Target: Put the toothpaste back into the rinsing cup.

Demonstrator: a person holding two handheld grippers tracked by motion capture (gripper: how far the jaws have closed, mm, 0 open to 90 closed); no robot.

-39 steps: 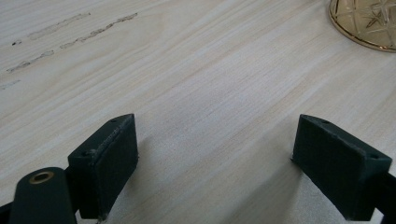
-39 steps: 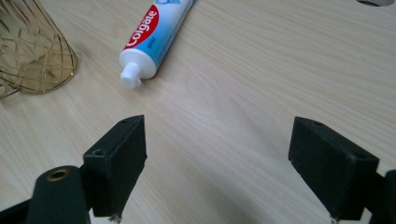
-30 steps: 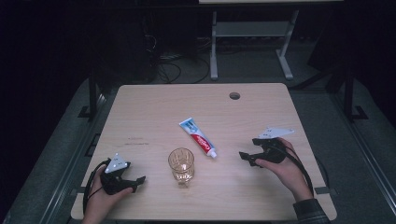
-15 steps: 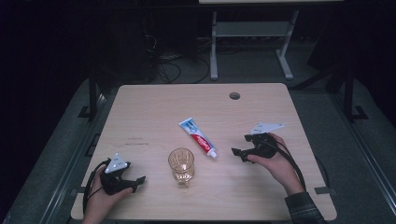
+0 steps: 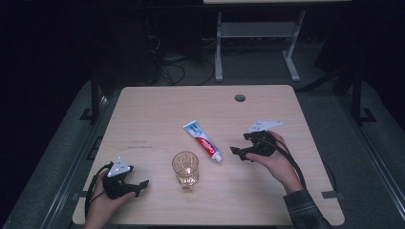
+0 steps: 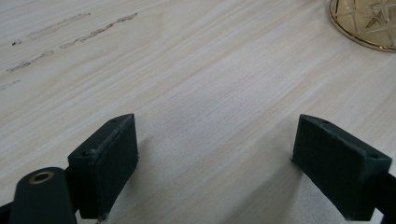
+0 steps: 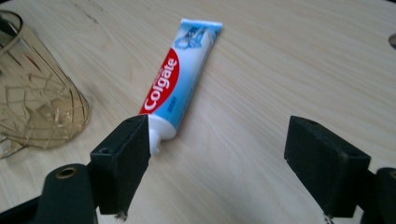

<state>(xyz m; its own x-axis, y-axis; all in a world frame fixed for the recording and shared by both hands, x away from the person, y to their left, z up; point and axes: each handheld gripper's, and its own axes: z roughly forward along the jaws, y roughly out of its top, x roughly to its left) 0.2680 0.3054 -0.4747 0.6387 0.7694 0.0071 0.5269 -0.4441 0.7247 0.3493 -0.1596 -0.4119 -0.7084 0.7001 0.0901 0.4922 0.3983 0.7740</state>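
A red, white and blue toothpaste tube lies flat mid-table, cap end toward the front right. An amber cut-glass tumbler stands upright just in front of it. My right gripper is open, a short way right of the tube's cap. In the right gripper view the tube lies ahead, its cap hidden behind the left jaw, and the tumbler stands at the left. My left gripper rests open at the front left, with bare table between its jaws and the tumbler's base at upper right.
The light wooden table has a round cable hole near its far edge. A metal stand and cables sit on the dark floor beyond the table. Faint scuff marks cross the wood near my left gripper.
My right gripper has moved left and slightly forward, closing in on the toothpaste tube's cap end. The left gripper, the tube and the tumbler have stayed put.
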